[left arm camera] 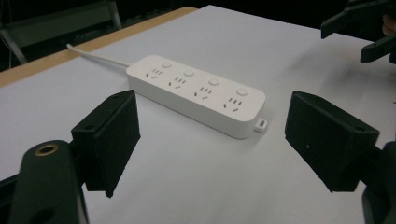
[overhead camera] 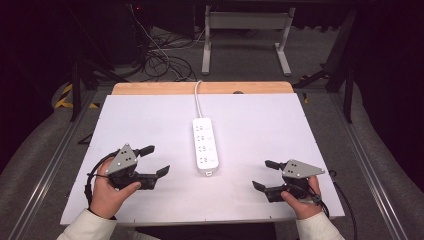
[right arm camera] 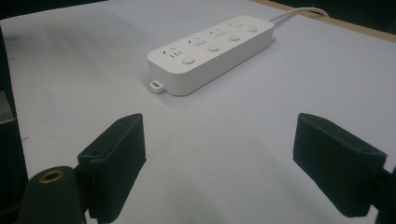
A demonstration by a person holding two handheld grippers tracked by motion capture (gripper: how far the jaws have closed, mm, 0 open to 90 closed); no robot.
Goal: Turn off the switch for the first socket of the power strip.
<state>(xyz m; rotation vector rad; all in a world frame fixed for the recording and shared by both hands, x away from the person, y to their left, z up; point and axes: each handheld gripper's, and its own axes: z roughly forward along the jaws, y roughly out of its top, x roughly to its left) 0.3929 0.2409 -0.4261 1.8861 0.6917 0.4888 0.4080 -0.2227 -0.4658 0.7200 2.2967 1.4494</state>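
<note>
A: Why does the long white plastic power strip lie mid-sheet on the white tabletop?

B: Probably so either hand can reach it. Its white cord runs off the far end, away from the person.

A: And the tongs?

B: The left black two-jaw gripper sits left of the strip, the right black two-jaw gripper right of it; both gape wide, empty, aimed at the strip's near end.

A: Surfaces?

B: The strip is smooth, round-cornered, with four round buttons beside its sockets and a small tab on the near end; the jaw pads look matte and blocky.
</note>
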